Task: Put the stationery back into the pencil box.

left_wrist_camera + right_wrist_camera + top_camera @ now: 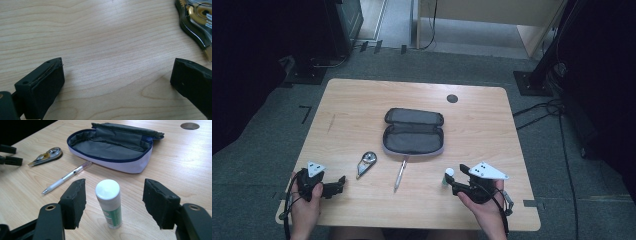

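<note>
1. Standing upright near the desk's [362, 100] front edge, toward its front-right corner, the glue stick [109, 202] sat between the jaws of the right gripper [113, 203], which were apart with a gap on each side and pressed nothing. If one pad had met the tube before the other, the stick would likely have been pushed over.

2. The glue stick looked tall, narrow and smooth, so a grip taken too near its white cap could have let it swing or slip out during the lift. A tipped stick might have rolled toward the front edge and off the desk.

3. The pouch [414, 132] lay open at the desk's middle, its lid folded toward the far edge. Its soft wall could have caught the stick on the way in, or the pouch might have slid if the gripper had pushed against it.

4. The pen [400, 175] lay just in front of the pouch, between the stick and the tape roller [366, 163]. A low carry toward the pouch risked knocking the pen out of place.

5. The left gripper [117, 75] hovered near the front-left corner with its jaws wide apart and empty, the tape roller just beyond them. It braced nothing, so the pouch had no support against a shove.
</note>
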Demonstrator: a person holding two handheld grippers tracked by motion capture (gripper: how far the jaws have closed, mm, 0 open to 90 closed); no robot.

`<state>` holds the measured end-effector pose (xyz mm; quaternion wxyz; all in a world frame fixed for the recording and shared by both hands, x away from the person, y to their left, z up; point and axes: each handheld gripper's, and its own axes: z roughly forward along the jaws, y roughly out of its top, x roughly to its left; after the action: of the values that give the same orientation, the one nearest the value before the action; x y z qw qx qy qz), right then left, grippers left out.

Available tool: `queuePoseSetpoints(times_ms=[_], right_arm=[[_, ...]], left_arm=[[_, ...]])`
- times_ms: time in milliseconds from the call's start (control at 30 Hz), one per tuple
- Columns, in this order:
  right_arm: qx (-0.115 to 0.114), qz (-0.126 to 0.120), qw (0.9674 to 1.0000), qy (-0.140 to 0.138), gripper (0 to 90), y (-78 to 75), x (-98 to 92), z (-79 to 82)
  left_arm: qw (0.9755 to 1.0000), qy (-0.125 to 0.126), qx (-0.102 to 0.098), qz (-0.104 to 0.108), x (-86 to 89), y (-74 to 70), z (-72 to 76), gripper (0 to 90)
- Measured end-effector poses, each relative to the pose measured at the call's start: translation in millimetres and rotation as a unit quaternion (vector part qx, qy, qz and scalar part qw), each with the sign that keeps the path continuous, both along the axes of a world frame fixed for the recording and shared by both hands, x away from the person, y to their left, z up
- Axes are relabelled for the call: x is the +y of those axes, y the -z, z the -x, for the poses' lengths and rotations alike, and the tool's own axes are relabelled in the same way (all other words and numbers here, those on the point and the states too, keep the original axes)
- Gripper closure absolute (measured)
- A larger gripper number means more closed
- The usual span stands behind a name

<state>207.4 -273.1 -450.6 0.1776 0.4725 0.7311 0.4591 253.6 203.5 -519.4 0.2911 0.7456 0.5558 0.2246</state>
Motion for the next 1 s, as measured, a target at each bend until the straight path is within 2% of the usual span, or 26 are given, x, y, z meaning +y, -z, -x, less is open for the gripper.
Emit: queuePoseSetpoints(times_ms=[100, 267, 433, 633, 700, 833, 1000], right_arm=[[0.006, 0.004, 1.0000, 0.001, 37.2, 4.6, 5.1, -1.2], [-0.001, 0.025, 0.9997, -0.001, 41.1, 7.3, 13.7, -0.7], [0.003, 0.040, 0.9992, 0.000, 45.0, 11.7, 20.0, -0.9], [-0.009, 0.061, 0.9979, 0.021, 57.1, 17.5, 23.5, -2.1], [-0.007, 0.069, 0.9973, 0.023, 64.8, 19.3, 25.0, -1.3], [-0.003, 0.067, 0.9973, 0.029, 65.6, 17.3, 24.3, -0.6], [-0.009, 0.043, 0.9984, 0.036, 65.6, 8.0, 21.2, -3.4]], left_arm=[[1.0000, 0.000, 0.000, 0.000, 0.0, 0.0, 0.0, 0.0], [1.0000, 0.000, 0.000, 0.000, 0.0, 0.0, 0.0, 0.0], [1.0000, 0.000, 0.000, 0.000, 0.0, 0.0, 0.0, 0.0], [1.0000, 0.000, 0.000, 0.000, 0.0, 0.0, 0.0, 0.0], [1.0000, 0.000, 0.000, 0.000, 0.0, 0.0, 0.0, 0.0], [1.0000, 0.000, 0.000, 0.000, 0.1, 0.0, 0.0, 0.0], [1.0000, 0.000, 0.000, 0.000, 0.0, 0.0, 0.0, 0.0]])
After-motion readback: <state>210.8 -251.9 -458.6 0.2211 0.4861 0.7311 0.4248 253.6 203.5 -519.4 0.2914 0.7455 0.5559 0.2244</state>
